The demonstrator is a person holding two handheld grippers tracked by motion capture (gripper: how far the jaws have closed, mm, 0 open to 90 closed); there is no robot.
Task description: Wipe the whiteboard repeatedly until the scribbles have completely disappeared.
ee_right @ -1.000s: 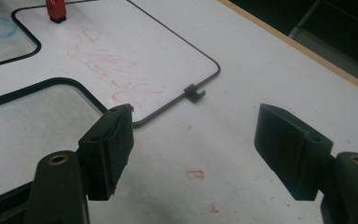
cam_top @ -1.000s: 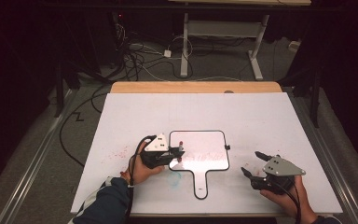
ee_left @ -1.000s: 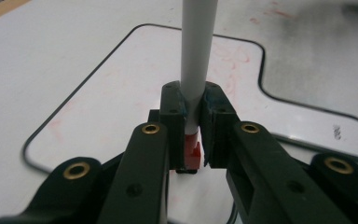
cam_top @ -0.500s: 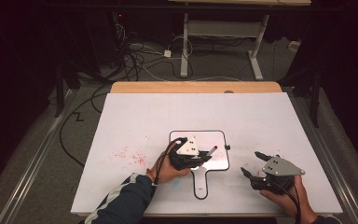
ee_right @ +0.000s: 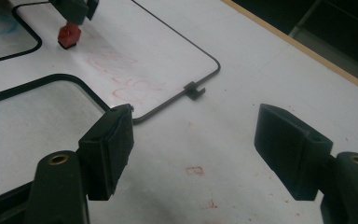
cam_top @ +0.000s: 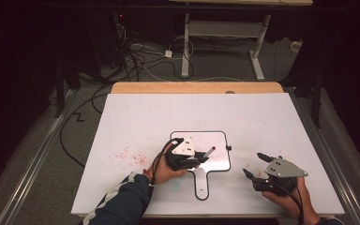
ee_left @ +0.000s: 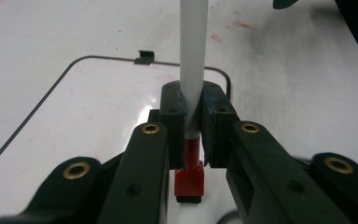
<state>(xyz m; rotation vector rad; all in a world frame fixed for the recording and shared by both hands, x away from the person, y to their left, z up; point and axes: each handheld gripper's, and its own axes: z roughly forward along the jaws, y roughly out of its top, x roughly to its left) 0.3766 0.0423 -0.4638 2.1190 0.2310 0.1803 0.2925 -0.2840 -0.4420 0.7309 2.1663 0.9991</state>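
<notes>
A white tabletop (cam_top: 272, 122) stood before us, cables on the floor behind. Our left hand (cam_top: 161, 171) reached over the small whiteboard (cam_top: 218, 140), its claw (cam_top: 201, 159) clamped on a white marker (ee_left: 192, 60) with a red end, over the board. Our right claw (cam_top: 255, 165) rested beside the board, spread wide, holding nothing.

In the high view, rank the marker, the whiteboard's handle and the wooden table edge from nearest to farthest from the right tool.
1. Handle: just left of the right tool, near edge.
2. Marker: farther left, held by the left tool over the whiteboard.
3. Wooden edge: far side.
</notes>
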